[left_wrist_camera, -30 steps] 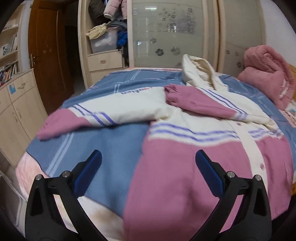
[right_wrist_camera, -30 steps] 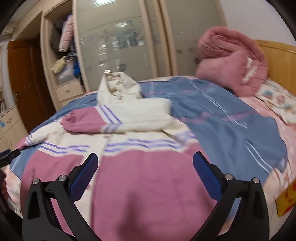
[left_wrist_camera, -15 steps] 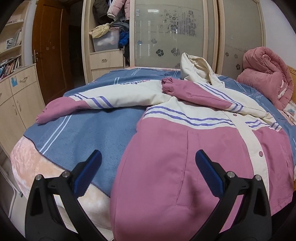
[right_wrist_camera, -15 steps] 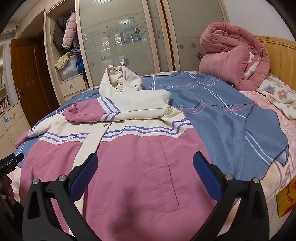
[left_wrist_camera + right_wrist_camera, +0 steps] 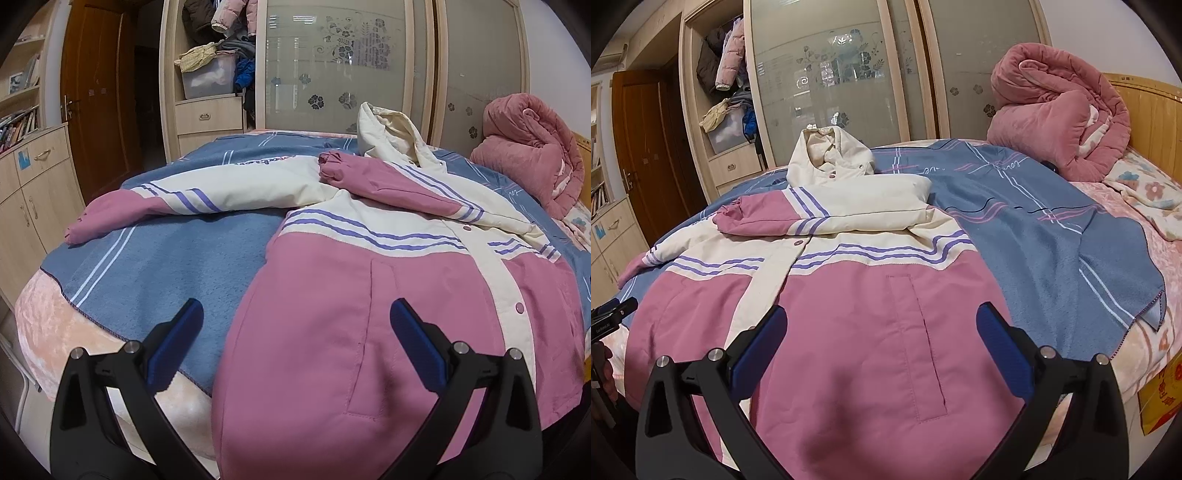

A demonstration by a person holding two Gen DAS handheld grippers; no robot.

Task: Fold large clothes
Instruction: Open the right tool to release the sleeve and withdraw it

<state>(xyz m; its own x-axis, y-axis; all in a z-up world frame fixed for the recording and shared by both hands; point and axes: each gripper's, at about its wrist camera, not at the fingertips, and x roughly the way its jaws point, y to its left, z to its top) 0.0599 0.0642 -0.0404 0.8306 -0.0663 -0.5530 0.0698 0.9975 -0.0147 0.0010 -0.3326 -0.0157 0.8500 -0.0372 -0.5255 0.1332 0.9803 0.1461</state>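
Jacket (image 5: pixel 849 332) in pink and cream is lying spread on the bed's blue blanket (image 5: pixel 1052 240), one sleeve folded across; I am holding both jaws spread wide above its hem, gripping nothing.

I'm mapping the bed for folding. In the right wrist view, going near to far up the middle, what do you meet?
Right gripper, jaws open → jacket's pink body → striped band → folded sleeve → hood → wardrobe doors.
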